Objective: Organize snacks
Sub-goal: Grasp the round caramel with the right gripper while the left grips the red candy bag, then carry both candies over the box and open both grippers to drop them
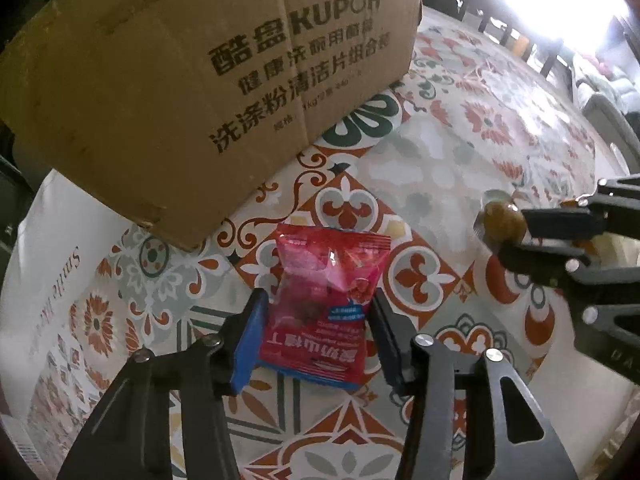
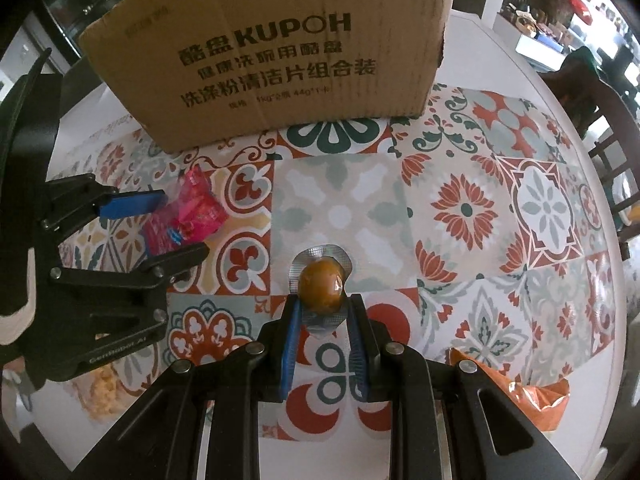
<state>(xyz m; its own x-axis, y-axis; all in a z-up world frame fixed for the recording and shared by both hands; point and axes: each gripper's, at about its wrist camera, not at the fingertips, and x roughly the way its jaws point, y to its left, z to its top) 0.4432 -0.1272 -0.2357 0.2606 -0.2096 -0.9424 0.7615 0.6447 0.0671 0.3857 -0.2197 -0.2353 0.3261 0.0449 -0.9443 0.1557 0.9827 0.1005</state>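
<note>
Left wrist view: nearest, left gripper (image 1: pixel 318 316), blue-padded fingers (image 1: pixel 248 340) flanking a red snack packet (image 1: pixel 324 304), set about the packet's width apart. Left pad against the packet's edge; right finger just beside the other edge, contact not certain. Packet between the jaws, its far end sticking out beyond the fingertips toward the cardboard box (image 1: pixel 192 92). Glossy red-pink wrapper, crinkled, with a blue strip and upside-down white lettering at the near end. Lying on the patterned tablecloth (image 1: pixel 440 152), in front of the box's near corner. Well to the right of the box, right gripper (image 1: pixel 516 232) pinching a brown egg-shaped snack (image 1: pixel 500 220) at its fingertips.

Right wrist view: nearest, right gripper (image 2: pixel 323 304), jaws narrow, closed on the rim of the brown snack's (image 2: pixel 321 286) silvery backing. Brown dome just beyond the fingertips, smooth and shiny under clear film, foil edge wavy. Placed in front of the cardboard box (image 2: pixel 272 60), near its middle. Left of it, closer to the box's left corner, left gripper (image 2: pixel 188 224) straddling the red packet (image 2: pixel 192 212). Orange bag (image 2: pixel 536 396) at the near right, farthest from the box.
</note>
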